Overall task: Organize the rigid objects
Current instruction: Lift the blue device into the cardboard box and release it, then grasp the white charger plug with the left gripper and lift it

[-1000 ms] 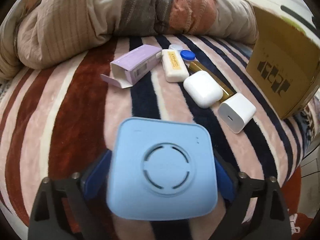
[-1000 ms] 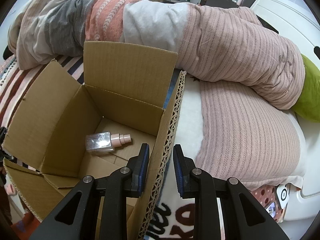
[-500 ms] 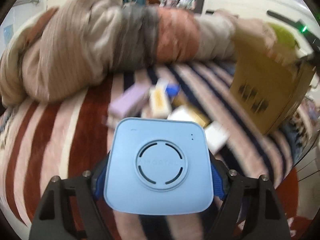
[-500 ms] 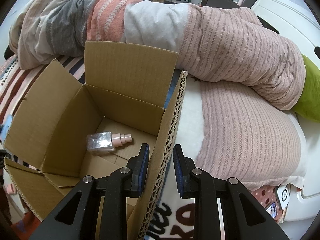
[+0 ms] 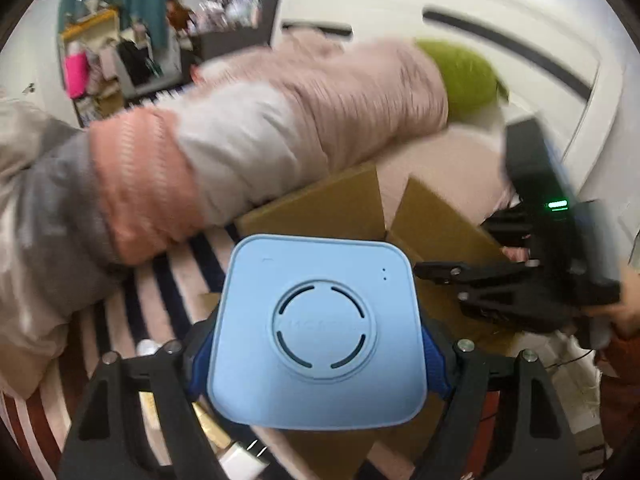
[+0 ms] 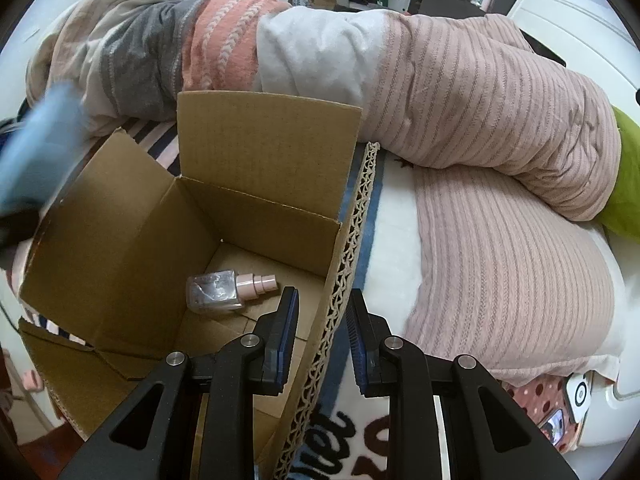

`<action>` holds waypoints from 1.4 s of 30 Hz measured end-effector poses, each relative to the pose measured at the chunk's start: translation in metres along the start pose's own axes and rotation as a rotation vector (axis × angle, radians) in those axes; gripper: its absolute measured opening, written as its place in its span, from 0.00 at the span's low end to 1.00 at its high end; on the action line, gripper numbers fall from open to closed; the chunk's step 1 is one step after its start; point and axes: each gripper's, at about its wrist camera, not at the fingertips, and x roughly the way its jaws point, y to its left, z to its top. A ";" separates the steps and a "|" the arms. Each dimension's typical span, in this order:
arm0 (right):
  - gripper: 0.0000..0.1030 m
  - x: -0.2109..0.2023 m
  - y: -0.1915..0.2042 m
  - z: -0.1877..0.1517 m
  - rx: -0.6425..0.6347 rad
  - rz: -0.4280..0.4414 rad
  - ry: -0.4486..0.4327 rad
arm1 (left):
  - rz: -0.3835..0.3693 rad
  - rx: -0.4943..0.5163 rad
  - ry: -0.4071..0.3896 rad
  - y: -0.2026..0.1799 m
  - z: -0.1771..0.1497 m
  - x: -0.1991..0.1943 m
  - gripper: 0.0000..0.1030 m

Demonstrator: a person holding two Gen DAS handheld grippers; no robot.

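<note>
The left tongs clamped a pale blue, rounded-square plastic device. The right tongs pinched the wall of an open brown cardboard box.

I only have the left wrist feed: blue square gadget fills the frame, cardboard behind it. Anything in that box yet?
Observer: One item: a clear bottle with a pink pump top, lying on its side on the box floor.
Operator: What's the right gripper doing? I just see it side-on at my right edge.
Observer: The right gripper straddles the cardboard box near wall, one finger inside, one outside, clamping the corrugated edge.
Operator: Are the flaps out of my way?
Observer: The far flap stands upright and the left one leans outward, so the opening is clear from above. The blue device in the left gripper shows blurred at the box's left edge, not yet over the opening.
</note>
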 end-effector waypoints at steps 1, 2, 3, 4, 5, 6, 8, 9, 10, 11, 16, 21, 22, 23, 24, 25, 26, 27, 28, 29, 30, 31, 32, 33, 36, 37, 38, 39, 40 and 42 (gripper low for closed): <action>0.18 0.001 -0.001 -0.001 0.000 0.000 0.000 | 0.004 0.008 0.040 -0.005 0.003 0.015 0.76; 0.18 0.001 -0.001 -0.001 0.000 -0.004 0.002 | 0.005 0.013 0.065 -0.009 0.004 0.024 0.76; 0.18 0.003 -0.003 -0.002 -0.001 -0.008 0.005 | 0.006 0.015 0.083 -0.010 0.001 0.030 0.76; 0.18 0.003 -0.004 -0.003 0.000 -0.009 0.007 | 0.013 0.018 0.109 -0.013 0.001 0.039 0.76; 0.18 0.005 -0.006 -0.004 0.005 -0.006 0.011 | 0.016 0.020 0.117 -0.015 -0.002 0.043 0.76; 0.18 0.006 -0.008 -0.005 0.012 0.004 0.016 | 0.020 0.028 0.127 -0.017 -0.004 0.047 0.76; 0.18 0.007 -0.010 -0.007 0.017 0.004 0.021 | 0.029 0.039 0.135 -0.017 -0.007 0.047 0.76; 0.18 0.008 -0.010 -0.007 0.016 0.004 0.021 | 0.031 0.042 0.132 -0.018 -0.007 0.045 0.77; 0.18 0.008 -0.009 -0.007 0.016 0.006 0.021 | 0.023 0.041 0.131 -0.018 -0.007 0.043 0.77; 0.18 0.007 -0.009 -0.007 0.017 0.006 0.020 | 0.016 0.036 0.125 -0.017 -0.006 0.040 0.78; 0.18 0.007 -0.004 -0.007 0.003 -0.013 0.025 | 0.019 0.023 0.049 -0.006 -0.010 0.005 0.84; 0.18 0.007 -0.004 -0.007 0.004 -0.020 0.032 | 0.046 -0.009 -0.055 0.022 -0.031 -0.047 0.91; 0.18 0.007 -0.004 -0.007 0.003 -0.023 0.032 | 0.056 -0.017 -0.068 0.029 -0.038 -0.056 0.92; 0.18 0.007 -0.004 -0.007 0.004 -0.023 0.034 | 0.070 -0.023 -0.080 0.037 -0.047 -0.065 0.93; 0.18 0.008 -0.004 -0.007 0.004 -0.023 0.035 | 0.096 -0.030 -0.090 0.046 -0.058 -0.073 0.97; 0.18 0.008 -0.004 -0.007 0.005 -0.024 0.036 | 0.120 -0.034 -0.096 0.052 -0.067 -0.078 0.98; 0.18 0.008 -0.004 -0.007 0.006 -0.025 0.037 | 0.152 -0.038 -0.100 0.062 -0.080 -0.082 0.99; 0.18 0.008 -0.004 -0.007 0.005 -0.027 0.038 | 0.173 -0.043 -0.093 0.071 -0.091 -0.083 0.99; 0.18 0.008 -0.003 -0.007 0.005 -0.029 0.039 | 0.185 -0.054 -0.081 0.080 -0.104 -0.083 0.99; 0.18 0.008 -0.003 -0.007 0.004 -0.029 0.042 | 0.188 -0.063 -0.071 0.087 -0.114 -0.080 0.99; 0.18 0.008 -0.003 -0.007 0.002 -0.033 0.043 | 0.185 -0.083 -0.053 0.098 -0.128 -0.075 0.99; 0.18 0.008 -0.003 -0.007 0.000 -0.035 0.045 | 0.178 -0.102 -0.034 0.107 -0.140 -0.069 0.99; 0.18 0.008 -0.003 -0.007 0.000 -0.036 0.046 | 0.172 -0.120 -0.015 0.113 -0.151 -0.062 0.99; 0.18 0.009 -0.002 -0.007 0.000 -0.042 0.051 | 0.167 -0.140 0.004 0.118 -0.162 -0.054 0.99; 0.18 0.009 -0.003 -0.007 0.004 -0.039 0.052 | 0.144 -0.179 0.048 0.126 -0.191 -0.032 0.99; 0.18 0.009 -0.003 -0.007 0.004 -0.039 0.051 | 0.139 -0.186 0.055 0.127 -0.198 -0.025 0.99; 0.18 0.009 -0.003 -0.007 0.004 -0.039 0.051 | 0.137 -0.192 0.060 0.126 -0.204 -0.019 0.99; 0.18 0.009 -0.003 -0.007 0.005 -0.039 0.052 | 0.136 -0.198 0.063 0.125 -0.208 -0.015 0.99; 0.18 0.009 -0.003 -0.006 0.007 -0.038 0.052 | 0.134 -0.209 0.068 0.125 -0.213 -0.008 0.99; 0.18 0.009 -0.004 -0.006 0.008 -0.037 0.053 | 0.138 -0.213 0.064 0.122 -0.218 -0.002 0.99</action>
